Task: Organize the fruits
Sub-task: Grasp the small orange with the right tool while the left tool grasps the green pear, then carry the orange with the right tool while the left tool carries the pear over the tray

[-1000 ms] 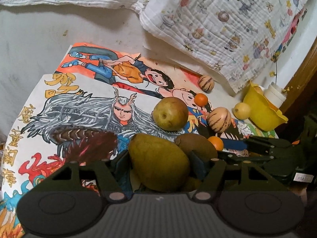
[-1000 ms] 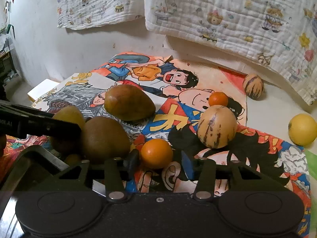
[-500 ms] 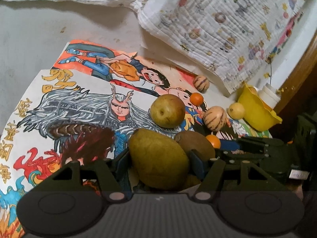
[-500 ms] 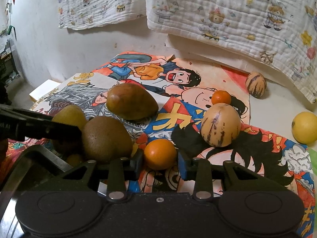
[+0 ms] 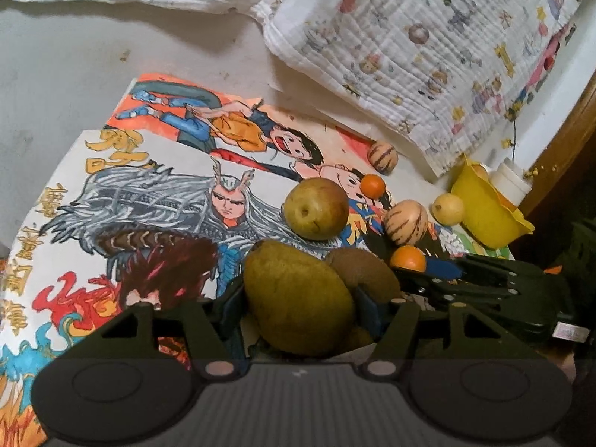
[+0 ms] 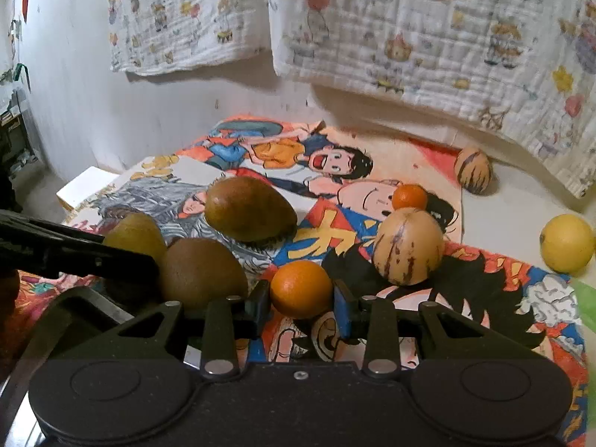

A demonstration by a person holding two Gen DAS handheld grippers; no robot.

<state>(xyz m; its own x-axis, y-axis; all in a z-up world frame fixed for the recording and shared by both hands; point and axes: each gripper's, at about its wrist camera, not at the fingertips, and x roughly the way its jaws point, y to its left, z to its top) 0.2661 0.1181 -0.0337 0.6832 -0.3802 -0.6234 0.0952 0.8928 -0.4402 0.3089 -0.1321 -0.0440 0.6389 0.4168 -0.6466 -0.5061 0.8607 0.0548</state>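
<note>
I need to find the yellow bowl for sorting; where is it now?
The yellow bowl appears only in the left wrist view, at the right edge of the table, just right of the yellow round fruit and against a white container.

Two painted cartoon posters lie overlapping on the pale tabletop; one shows a grey-haired horned figure with yellow characters, the other bright comic children; printed white muslin cloths hang along the wall behind; a white lidded container stands just beside brown wooden trim at the far right.
</note>
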